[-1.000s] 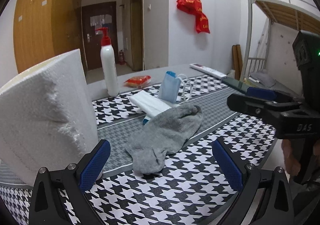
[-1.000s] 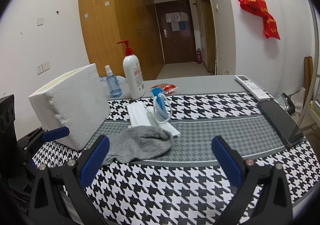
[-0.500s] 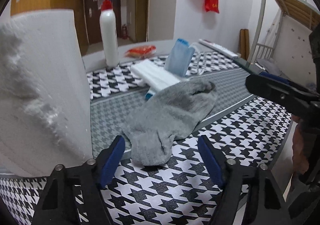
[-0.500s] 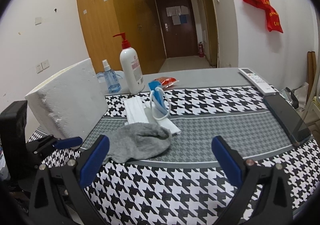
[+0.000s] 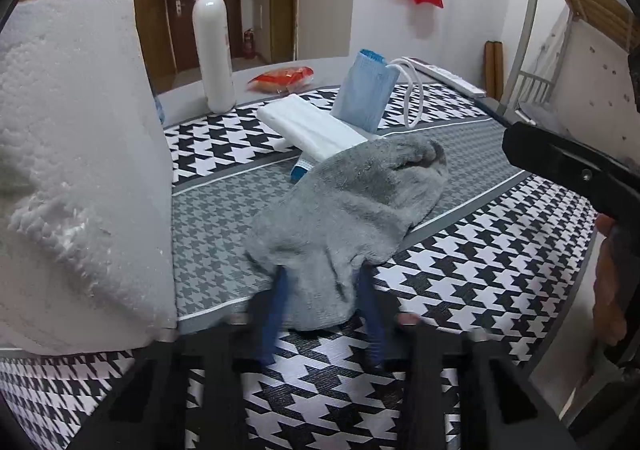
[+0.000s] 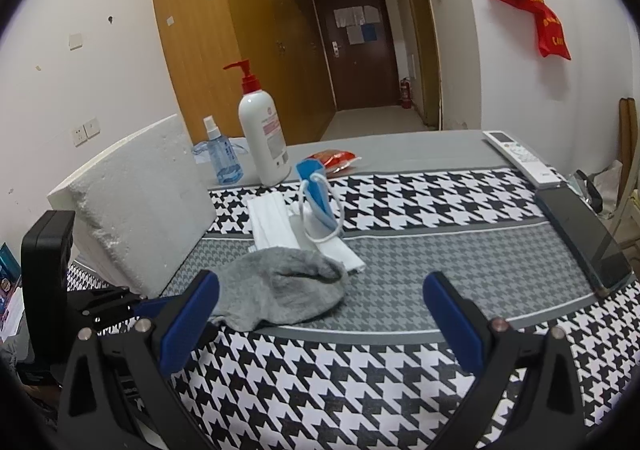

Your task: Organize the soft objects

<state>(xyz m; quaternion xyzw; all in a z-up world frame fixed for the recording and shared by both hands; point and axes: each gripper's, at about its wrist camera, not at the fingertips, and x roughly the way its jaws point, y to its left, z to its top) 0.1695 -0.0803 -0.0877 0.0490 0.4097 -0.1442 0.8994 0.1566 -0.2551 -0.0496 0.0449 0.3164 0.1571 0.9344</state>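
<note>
The right gripper (image 6: 320, 314) is showing two black plastic fingers that are carrying flat blue pads (image 6: 190, 320) on the inner sides. Small silver screws are sitting on the black arms behind the pads. The left gripper (image 5: 320, 314) is having the same build, black frame with blue pads (image 5: 370, 324), here blurred. In the right wrist view its body is appearing as a black boxy housing with a blue-tipped finger

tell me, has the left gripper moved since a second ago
Yes. The left gripper has come forward to the sock, nearer the foam block, and its jaws are closing with the sock's near end between them.
</note>
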